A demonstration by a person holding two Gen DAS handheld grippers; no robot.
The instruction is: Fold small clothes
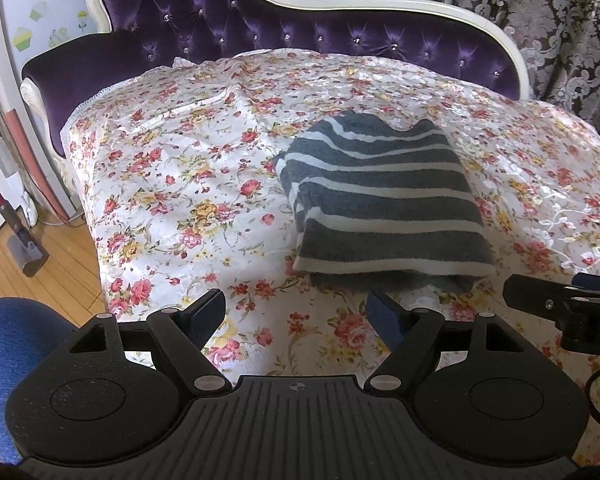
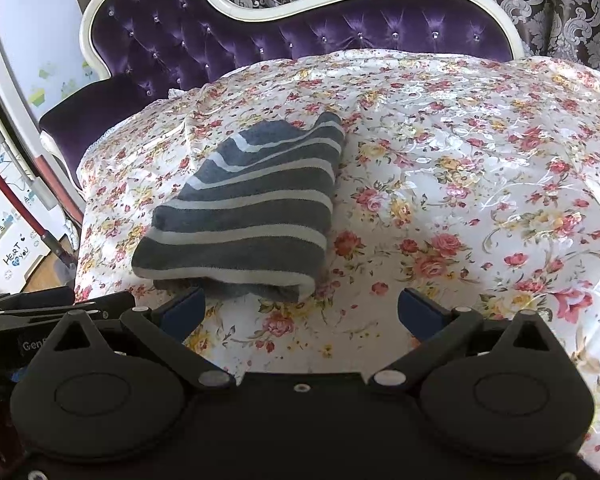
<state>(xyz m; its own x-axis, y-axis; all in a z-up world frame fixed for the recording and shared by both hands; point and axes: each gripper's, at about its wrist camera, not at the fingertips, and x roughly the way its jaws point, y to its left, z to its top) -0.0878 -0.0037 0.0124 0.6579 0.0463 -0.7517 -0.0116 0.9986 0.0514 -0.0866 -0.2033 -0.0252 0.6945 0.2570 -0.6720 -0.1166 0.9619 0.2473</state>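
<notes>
Fingers of your left hand-held gripper (image 1: 296,316) stand wide apart with nothing between them, only flowered cloth below. Your right hand-held gripper (image 2: 300,312) is spread just as wide and holds nothing either; its left finger (image 2: 184,308) sits right at the near edge of the folded piece, though whether it touches I cannot tell.

Just ahead lies the grey knitted garment with white stripes (image 1: 380,196), already doubled over into a thick, roughly rectangular bundle. It rests on the shiny white bedspread printed with red and yellow roses (image 1: 172,184), which covers the purple button-tufted daybed with a cream carved frame (image 1: 228,20). From the left wrist it sits ahead and to the right; from the right wrist, ahead and to the left, so it lies between your two tools.

The fold looks close to done. The far edge is rumpled and the near underlayer peeks out past the top layer. If another fold is wanted, take the two near corners, one per tool, pinch through all layers, lift low and lay them over evenly. The satin spread looks slippery, so expect the bundle to slide if you push rather than lift.

Writing: a white box on the floor (image 2: 16,256) reads "HEART YOU", as best I can make out. Partial white lettering "Gen" (image 2: 31,346) shows on the left tool's body.
</notes>
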